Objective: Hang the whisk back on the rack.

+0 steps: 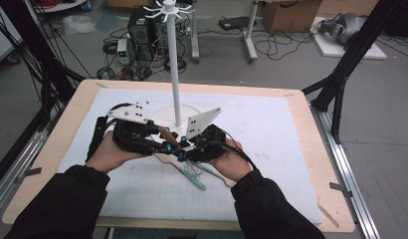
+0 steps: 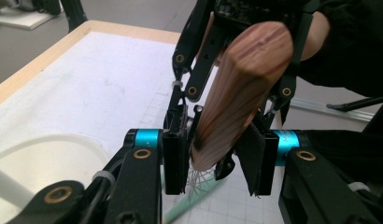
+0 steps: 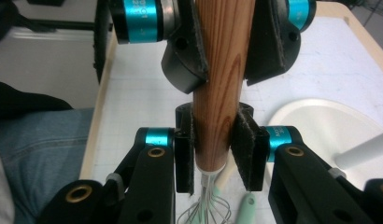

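2 grippers are holding 1 whisk with a wooden handle [image 3: 223, 74] between them, just above the white mat [image 1: 271, 144] and in front of the round base of the white stand [image 1: 175, 74]. In the high view the handle is running roughly level between the hands, its plain end toward the left gripper [image 1: 159, 142] and its wire end toward the right gripper [image 1: 189, 147]. In the right gripper view the handle is rising straight up the middle, with the right gripper's pads pressing on its lower end, just above the wire loops [image 3: 206, 207], while the left gripper's pads are clamping it farther along. In the left gripper view the handle is tilting toward the camera, its rounded butt end nearest, and the left gripper's near pad is lying against the wood; contact on the far side is harder to judge there. The wire loops are cut off at the bottom of both gripper views and are tiny in the high view. A mint green utensil [image 1: 192, 177] is lying on the mat beneath the hands, partly hidden.
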